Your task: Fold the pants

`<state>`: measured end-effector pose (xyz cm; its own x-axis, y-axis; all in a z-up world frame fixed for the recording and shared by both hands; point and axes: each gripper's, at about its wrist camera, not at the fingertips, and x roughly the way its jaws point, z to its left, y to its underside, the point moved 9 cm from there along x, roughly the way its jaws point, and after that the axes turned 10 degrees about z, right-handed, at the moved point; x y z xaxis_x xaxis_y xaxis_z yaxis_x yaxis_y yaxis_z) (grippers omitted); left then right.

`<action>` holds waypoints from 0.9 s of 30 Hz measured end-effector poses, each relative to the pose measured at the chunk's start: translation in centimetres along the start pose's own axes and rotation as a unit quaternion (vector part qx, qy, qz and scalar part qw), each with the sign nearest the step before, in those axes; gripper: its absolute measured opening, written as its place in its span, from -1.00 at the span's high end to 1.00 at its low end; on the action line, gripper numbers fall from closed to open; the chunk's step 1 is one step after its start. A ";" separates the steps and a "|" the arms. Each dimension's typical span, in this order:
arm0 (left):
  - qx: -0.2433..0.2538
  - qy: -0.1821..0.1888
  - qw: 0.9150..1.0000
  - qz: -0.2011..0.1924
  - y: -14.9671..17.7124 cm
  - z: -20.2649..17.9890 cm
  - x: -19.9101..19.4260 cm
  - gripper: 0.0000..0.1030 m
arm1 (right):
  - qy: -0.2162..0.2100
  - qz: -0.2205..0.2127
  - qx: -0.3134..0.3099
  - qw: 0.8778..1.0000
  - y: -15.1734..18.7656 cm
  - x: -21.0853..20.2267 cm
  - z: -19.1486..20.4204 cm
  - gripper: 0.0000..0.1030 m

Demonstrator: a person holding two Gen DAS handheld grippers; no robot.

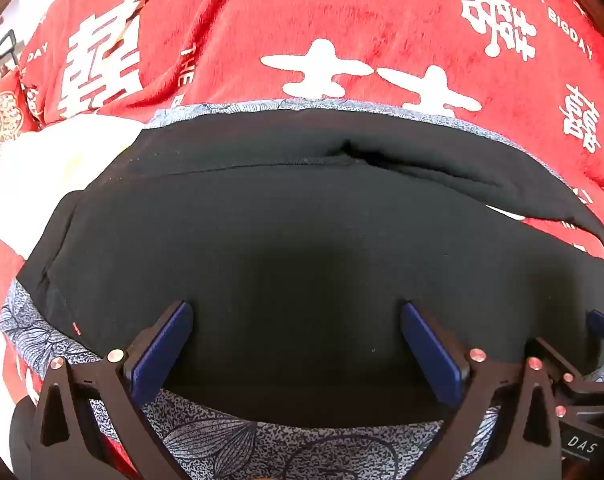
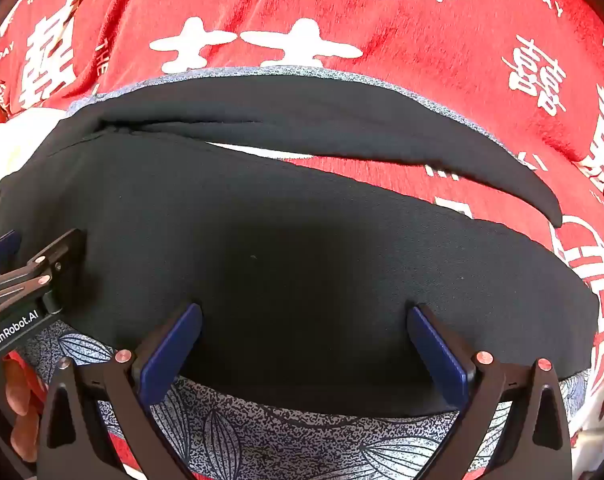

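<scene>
We are looking down on a bed-like surface covered by a red plush blanket (image 1: 302,20) printed with large white characters and small English words; the fisheye rim cuts it off on every side, so we cannot see where it ends. At the far left of the left wrist view a pale, washed-out patch of cloth (image 1: 54,160) and a red cushion with gold ornament (image 1: 2,120) sit at the edge, too blurred for us to name more exactly. Spread across the blanket lie the black pants (image 1: 302,240), resting on a grey leaf-patterned cloth (image 1: 222,448) that shows as a thin border beyond them and a wider band near us; how far it reaches underneath is hidden. The pants' upper leg (image 2: 381,136) splays away toward the right, with a wedge of blanket showing between the two legs. The left gripper (image 1: 298,344) hangs over the near edge of the pants with its blue pads spread wide and nothing caught between them. To its right, the right gripper (image 2: 305,348) stands likewise wide apart over the same hem, gripping nothing. In the right wrist view fingers (image 2: 22,400) show at the lower left, partly hidden. We see no containers here.
</scene>
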<state>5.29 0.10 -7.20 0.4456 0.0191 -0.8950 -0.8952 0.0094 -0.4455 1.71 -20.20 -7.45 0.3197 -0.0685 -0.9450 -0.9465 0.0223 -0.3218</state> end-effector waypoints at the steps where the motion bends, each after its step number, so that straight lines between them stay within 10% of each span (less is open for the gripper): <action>1: -0.001 0.002 1.000 0.002 0.0 0.0 0.0 -1.00 | 0.000 0.000 0.000 1.000 0.0 0.0 0.0 -0.99; 27: 0.021 0.007 1.000 0.010 0.1 -0.2 0.0 -1.00 | 0.000 -0.001 -0.003 1.000 0.0 -0.1 -0.2 -0.99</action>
<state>5.20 -0.08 -7.26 0.4274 0.0061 -0.9041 -0.9030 0.0519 -0.4265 1.63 -20.37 -7.36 0.3213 -0.0683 -0.9445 -0.9462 0.0160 -0.3231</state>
